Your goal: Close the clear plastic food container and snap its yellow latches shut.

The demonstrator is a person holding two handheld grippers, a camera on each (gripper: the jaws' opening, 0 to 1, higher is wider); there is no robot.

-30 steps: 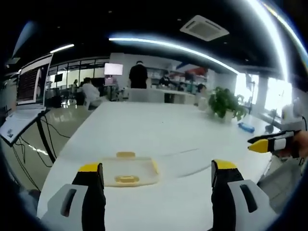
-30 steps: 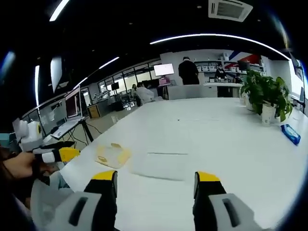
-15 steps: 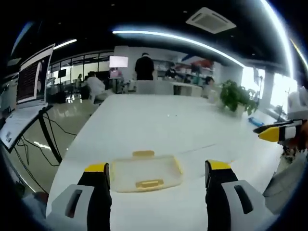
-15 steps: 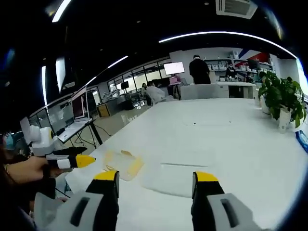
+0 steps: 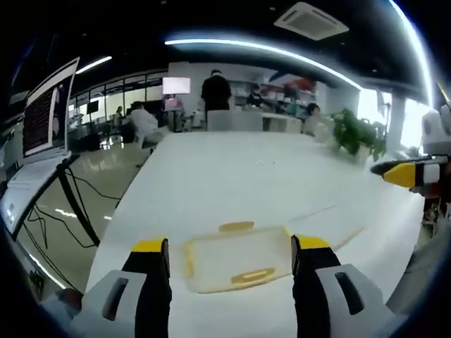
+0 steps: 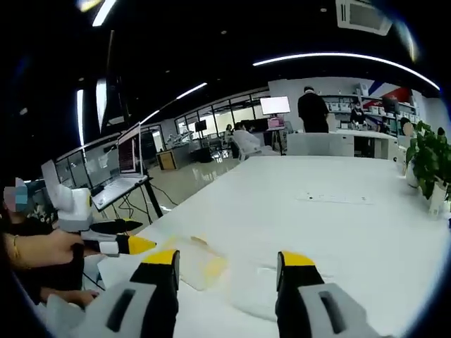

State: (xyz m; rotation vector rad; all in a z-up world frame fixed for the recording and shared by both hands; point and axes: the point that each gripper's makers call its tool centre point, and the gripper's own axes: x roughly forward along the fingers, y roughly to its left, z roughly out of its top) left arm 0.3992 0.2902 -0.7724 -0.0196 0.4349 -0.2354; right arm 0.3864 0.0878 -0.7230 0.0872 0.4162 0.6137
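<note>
The clear container with yellow latches lay on the white table, just beyond and between the left gripper's parted, empty jaws. The right gripper also stood apart, the container near its left jaw.

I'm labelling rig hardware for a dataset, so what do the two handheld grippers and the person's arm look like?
Each gripper, left gripper and right gripper, has two black jaws with yellow tips on light grey bodies with dark slots. In the right gripper view a thin bracelet sits on the person's wrist.
</note>
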